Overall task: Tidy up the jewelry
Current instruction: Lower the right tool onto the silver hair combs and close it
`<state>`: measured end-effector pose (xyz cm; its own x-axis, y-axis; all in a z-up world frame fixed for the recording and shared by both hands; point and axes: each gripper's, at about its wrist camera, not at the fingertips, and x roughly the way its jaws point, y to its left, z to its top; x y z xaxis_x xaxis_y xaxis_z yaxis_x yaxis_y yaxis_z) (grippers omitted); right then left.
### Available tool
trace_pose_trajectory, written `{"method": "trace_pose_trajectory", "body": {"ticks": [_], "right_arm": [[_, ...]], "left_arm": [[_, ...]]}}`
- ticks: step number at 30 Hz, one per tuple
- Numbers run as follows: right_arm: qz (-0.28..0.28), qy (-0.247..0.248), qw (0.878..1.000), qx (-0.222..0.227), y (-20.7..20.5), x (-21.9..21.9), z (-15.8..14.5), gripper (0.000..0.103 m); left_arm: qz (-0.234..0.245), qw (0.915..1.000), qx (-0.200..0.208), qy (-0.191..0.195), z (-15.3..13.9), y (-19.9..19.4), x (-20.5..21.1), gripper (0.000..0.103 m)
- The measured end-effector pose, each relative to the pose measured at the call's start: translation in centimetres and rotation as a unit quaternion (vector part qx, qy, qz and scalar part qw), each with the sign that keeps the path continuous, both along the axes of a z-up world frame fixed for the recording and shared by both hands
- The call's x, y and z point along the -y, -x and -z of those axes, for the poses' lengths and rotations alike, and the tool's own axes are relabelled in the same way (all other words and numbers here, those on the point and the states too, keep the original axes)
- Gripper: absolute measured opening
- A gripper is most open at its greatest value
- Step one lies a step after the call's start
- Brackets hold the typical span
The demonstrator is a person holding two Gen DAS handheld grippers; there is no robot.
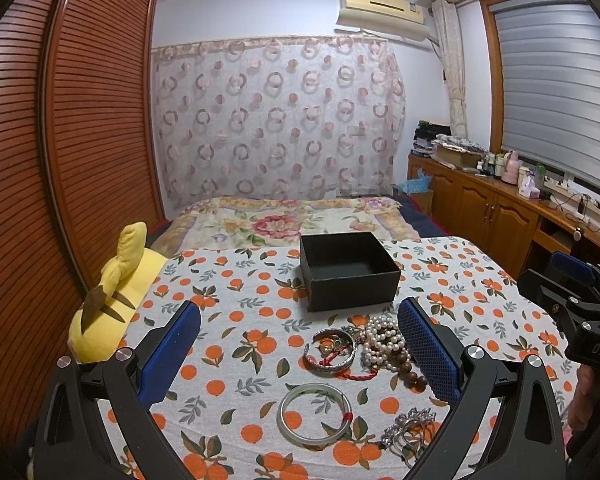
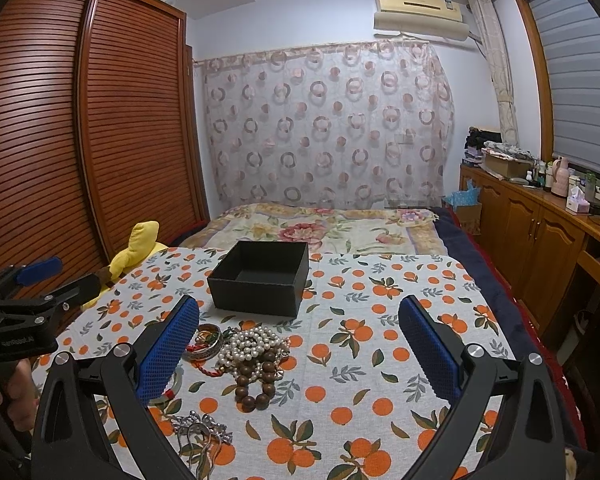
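Observation:
An empty black box [image 1: 349,270] [image 2: 261,277] stands open on the orange-print cloth [image 1: 236,300] [image 2: 380,320]. In front of it lies a heap of jewelry: a pearl strand [image 1: 382,338] [image 2: 252,344], brown wooden beads [image 2: 256,384] [image 1: 410,374], a silver bangle with red cord [image 1: 331,354] [image 2: 204,344], a plain silver ring bangle [image 1: 315,414] and a silver hair comb [image 1: 410,430] [image 2: 202,434]. My left gripper [image 1: 300,344] hangs open above the heap, holding nothing. My right gripper [image 2: 300,344] is open too, just right of the heap.
A yellow plush toy [image 1: 112,296] [image 2: 136,252] lies at the cloth's left edge. A flowered bed [image 1: 284,220] stretches behind the box. A slatted wooden wardrobe [image 1: 60,160] is on the left, wooden cabinets [image 2: 540,232] with clutter on the right. A hand [image 2: 8,392] holds the left gripper.

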<state>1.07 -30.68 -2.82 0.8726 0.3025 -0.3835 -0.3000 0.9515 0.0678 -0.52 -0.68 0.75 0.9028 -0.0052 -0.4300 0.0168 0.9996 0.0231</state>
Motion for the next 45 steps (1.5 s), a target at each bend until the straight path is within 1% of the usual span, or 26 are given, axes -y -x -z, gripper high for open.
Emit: {"method": "trace_pose_trajectory", "body": {"ticks": [7,10,11,17,23,25,28,31,38,42,45], "right_arm": [[0.0,0.0,1.0,0.0,0.1,0.0,0.0,0.101],[0.0,0.0,1.0,0.0,0.1,0.0,0.0,0.101],[-0.001,0.0,1.0,-0.001,0.0,-0.1,0.0,0.101],[-0.005,0.002,1.0,-0.005,0.4,-0.5,0.4,0.101],[-0.032,0.018,0.999,-0.022,-0.2,-1.8,2.0,0.1],[-0.043,0.02,0.998,-0.033,-0.3,-2.0,2.4,0.095],[-0.057,0.027,0.997,-0.047,-0.4,-2.6,3.3,0.091],[-0.078,0.035,0.994,-0.066,-0.4,-3.3,4.3,0.09],[-0.129,0.06,0.984,-0.112,-0.1,-5.2,7.3,0.088],[-0.162,0.074,0.974,-0.142,0.0,-6.6,9.2,0.087],[-0.182,0.083,0.967,-0.16,0.0,-7.5,10.1,0.083]], "left_arm": [[0.0,1.0,-0.001,0.0,0.0,0.0,0.1,0.095],[0.0,1.0,-0.004,0.0,-0.5,0.2,0.2,0.095],[0.001,1.0,-0.004,0.0,-0.4,0.3,0.7,0.095],[0.002,0.9998,-0.017,0.003,0.4,0.4,0.8,0.095],[-0.001,0.9991,-0.042,0.009,2.0,0.4,-0.6,0.095],[-0.001,0.9986,-0.051,0.014,2.9,0.1,-1.5,0.095],[0.002,0.998,-0.062,0.016,4.0,-0.1,-2.2,0.095],[0.005,0.9972,-0.073,0.017,5.0,-0.2,-2.7,0.095],[0.012,0.9946,-0.102,0.018,7.0,-0.5,-3.4,0.095],[0.016,0.9927,-0.118,0.02,8.2,-0.7,-3.8,0.095],[0.019,0.991,-0.13,0.024,8.9,-0.9,-4.0,0.095]]}}
